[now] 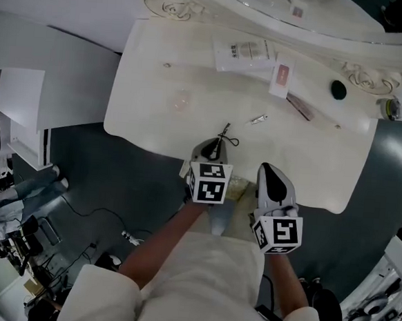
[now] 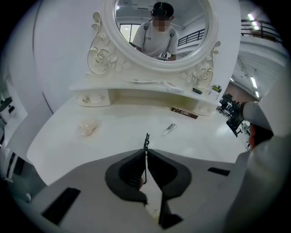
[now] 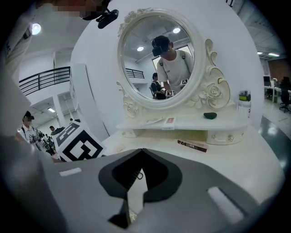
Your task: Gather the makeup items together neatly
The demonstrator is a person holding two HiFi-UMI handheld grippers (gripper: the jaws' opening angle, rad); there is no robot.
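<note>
Black and thin, the pin (image 1: 224,133) sticks out past the tip of our left gripper (image 1: 215,149). Its jaws are pinched tight on the pin, near the bottom edge of the white table (image 1: 146,62). Our right gripper (image 1: 269,174) is just to the right, with its jaws pressed together. Higher up lie a small silver clip (image 1: 260,119), a dark brown stick (image 1: 299,108) and a pink-and-white box (image 1: 281,78), well apart from the pin.

table (image 1: 146,69): pouch (image 1: 181,101) left | tube (image 1: 260,119) centre | stick (image 1: 299,107) right | mirror (image 2: 132,18) behind, over shelf (image 2: 118,85)
</note>
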